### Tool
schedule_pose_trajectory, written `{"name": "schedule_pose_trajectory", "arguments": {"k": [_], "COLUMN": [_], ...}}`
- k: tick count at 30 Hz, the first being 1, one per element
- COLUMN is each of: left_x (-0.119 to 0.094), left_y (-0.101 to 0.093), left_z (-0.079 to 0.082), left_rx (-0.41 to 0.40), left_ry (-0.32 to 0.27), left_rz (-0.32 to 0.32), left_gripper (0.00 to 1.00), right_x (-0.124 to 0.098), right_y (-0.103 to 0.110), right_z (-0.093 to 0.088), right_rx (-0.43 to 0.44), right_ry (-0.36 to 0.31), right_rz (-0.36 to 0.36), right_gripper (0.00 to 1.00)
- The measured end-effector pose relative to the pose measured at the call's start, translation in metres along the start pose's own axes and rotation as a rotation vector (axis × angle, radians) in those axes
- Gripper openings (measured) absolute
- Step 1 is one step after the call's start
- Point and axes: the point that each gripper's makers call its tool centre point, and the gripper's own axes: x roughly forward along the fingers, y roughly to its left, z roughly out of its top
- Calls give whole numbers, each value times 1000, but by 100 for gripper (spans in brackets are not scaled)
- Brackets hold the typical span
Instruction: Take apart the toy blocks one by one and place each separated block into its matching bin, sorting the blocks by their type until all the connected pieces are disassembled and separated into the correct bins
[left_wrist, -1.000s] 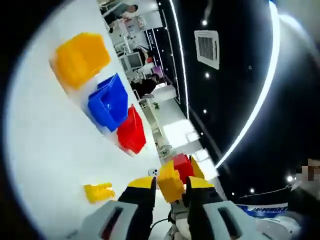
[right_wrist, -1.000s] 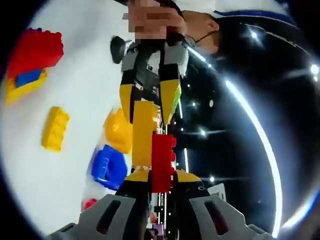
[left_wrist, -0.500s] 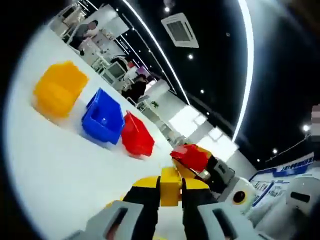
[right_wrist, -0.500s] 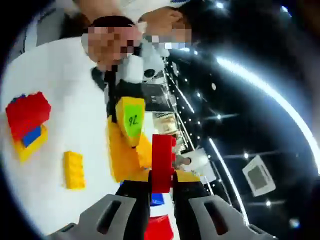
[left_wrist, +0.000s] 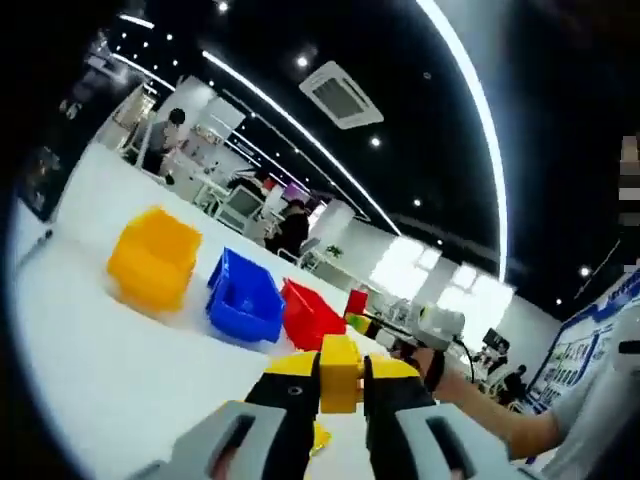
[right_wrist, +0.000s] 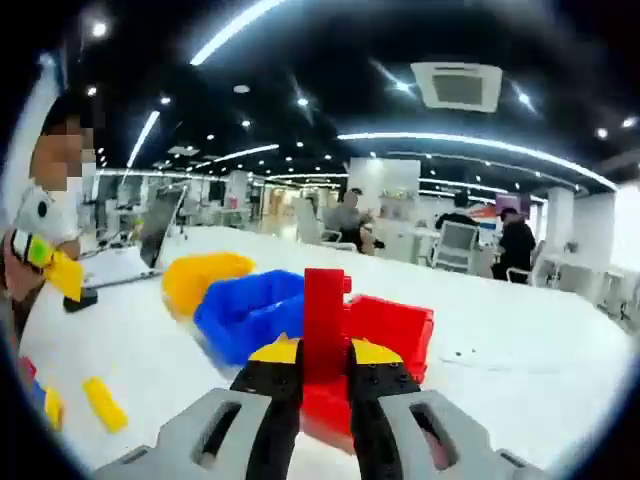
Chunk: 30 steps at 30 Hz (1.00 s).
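My left gripper (left_wrist: 340, 368) is shut on a yellow block (left_wrist: 338, 362), held above the white table (left_wrist: 120, 360). My right gripper (right_wrist: 325, 352) is shut on a red block (right_wrist: 324, 318), which stands upright just in front of the red bin (right_wrist: 392, 332). The bins stand in a row: yellow bin (left_wrist: 155, 258), blue bin (left_wrist: 243, 298), red bin (left_wrist: 312, 315). In the left gripper view the right gripper (left_wrist: 372, 322) comes in from the right near the red bin with the red block (left_wrist: 357, 301). The left gripper (right_wrist: 45, 262) shows at the left edge of the right gripper view.
A loose yellow block (right_wrist: 103, 403) lies on the table at the front left. A red, blue and yellow block cluster (right_wrist: 35, 392) sits at the left edge. The blue bin (right_wrist: 250, 310) and yellow bin (right_wrist: 205, 277) stand left of the red bin. A person's arm (left_wrist: 490, 420) crosses the right.
The yellow and red blocks, joined a second ago, have come apart, one in each gripper. Both grippers have swung level, and the right one has carried the red block up to the red bin.
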Motion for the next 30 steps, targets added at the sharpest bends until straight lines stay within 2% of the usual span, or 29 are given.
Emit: {"name": "schedule_pose_trajectory", "arguments": {"k": [2,4,7,8,9,10,11,12,15,20,23,27,29,30], "left_x": [-4,-6,-7,-7,-7,-7,-8,-9,-12,-11,-7,-2,0,1], "left_y": [8,10,12,14,14,15,15,15,16,22,23,30,36,39], "left_z": [4,6,5,5,2,0,-1,-1,-1,2,8,24,31,35], "left_rx": [49,58,65,59,46,28,27,25,26,25,30,85,100,108], "left_ry": [0,0,-3,-3,4,18,16,12,8,2,-5,-28,-31,-28], "left_rz": [28,33,39,43,46,41,40,41,44,58,61,89,109,120], "left_gripper": [19,19,19,19,19,19,19,19,19,19,19,19,19,19], "right_x": [5,15,27,34,39,41,44,43,34,19,6,-14,-29,-34], "right_y": [-5,-11,-27,-28,-25,-28,-33,-37,-37,-29,-11,19,34,40], "right_z": [9,11,7,4,-3,-9,-11,-8,-2,-4,-11,-19,-19,-14], "right_rx": [-16,2,16,9,31,67,70,74,50,59,58,52,39,-12], "right_ry": [-7,-8,2,18,55,87,90,75,47,53,72,94,77,45], "right_rz": [-7,-19,-113,-101,-84,-101,-121,-137,-144,-108,-51,44,66,80], "right_gripper": [18,18,18,20,27,51,68,76,67,64,60,52,48,46]}}
